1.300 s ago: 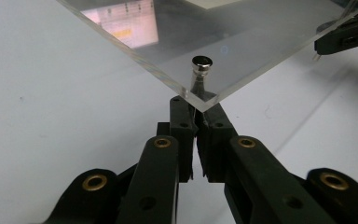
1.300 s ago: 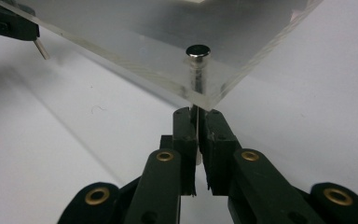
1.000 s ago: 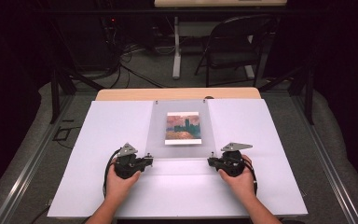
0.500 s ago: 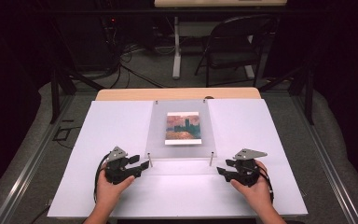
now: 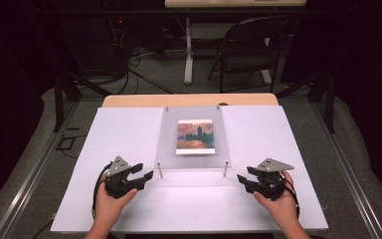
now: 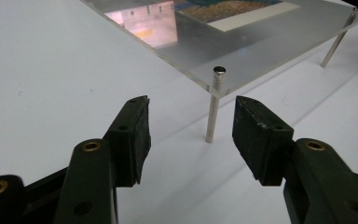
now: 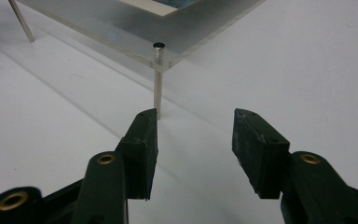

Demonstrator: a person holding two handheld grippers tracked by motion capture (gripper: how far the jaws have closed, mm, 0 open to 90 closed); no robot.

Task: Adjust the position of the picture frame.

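1. presently, a clear acrylic sheet (image 5: 193, 137) is seen raised on thin metal standoff pins above a white board (image 5: 129, 134) that is laid on a wooden table (image 5: 189, 100); a painting print (image 5: 195, 136) of a building under an orange sky is seen lying at the sheet's centre.
2. the left gripper (image 5: 140, 175) is held at about 8 o'clock from the sheet, just off its near-left corner, with its jaws spread and nothing pinched; they have just been opening, then eased slightly inward.
3. in the left gripper view, the near-left pin (image 6: 213, 105) is seen standing upright just beyond the gap between the spread jaws, untouched by either.
4. the right gripper (image 5: 243, 177) is held at about 4 o'clock from the sheet, near its near-right corner, jaws likewise spread with nothing between them after having just been opening.
5. in the right gripper view, the near-right pin (image 7: 158, 79) is seen at 12 o'clock above the left-hand jaw's tip, beyond it and apart from it.
6. each gripper is gripped from behind by a hand, and both are aimed inward at the sheet's near corners.
7. a folding chair (image 5: 251, 50) is seen at 12 o'clock beyond the table.
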